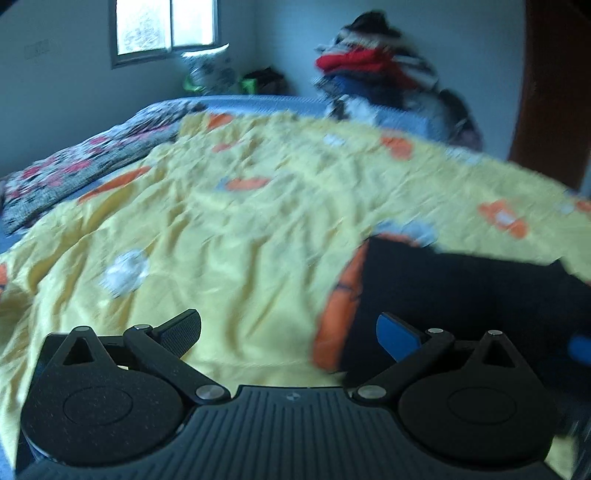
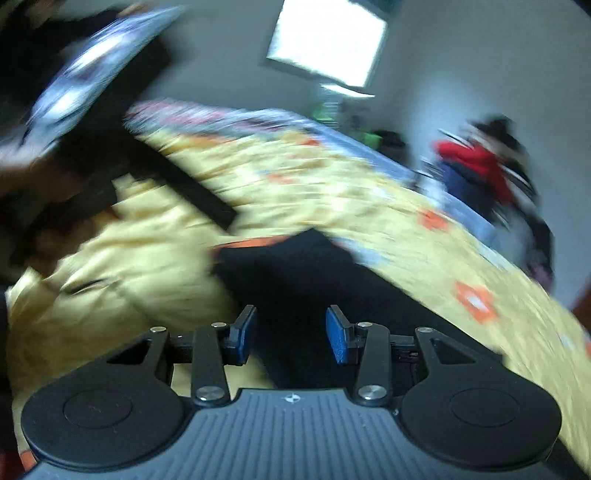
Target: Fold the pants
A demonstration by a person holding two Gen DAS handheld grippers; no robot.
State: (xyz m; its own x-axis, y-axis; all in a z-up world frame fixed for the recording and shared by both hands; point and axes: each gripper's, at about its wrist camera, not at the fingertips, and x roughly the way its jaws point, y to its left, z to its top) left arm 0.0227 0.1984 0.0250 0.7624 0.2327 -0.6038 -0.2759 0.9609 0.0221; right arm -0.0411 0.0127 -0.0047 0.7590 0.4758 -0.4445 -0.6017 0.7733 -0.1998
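Pants: a dark garment is seen lying on the yellow sheet, ahead and to the right of the left gripper; in the right wrist view it lies directly ahead of the jaws.
Left gripper: its jaws are spread wide; nothing is seen between them, and the yellow sheet shows through the gap.
Right gripper: its jaws are held partly apart; dark cloth is seen behind the gap, but no pinch is visible.
Bed: it is covered by the wrinkled yellow sheet with orange and pale patches; a blue edge is seen at the far side.
Floral quilt: it is laid along the left side of the bed.
Clothes pile: a heap with red and dark items is stacked at the far right corner.
Window: it is set in the far wall.
Sharpness: the right wrist view is heavily blurred.
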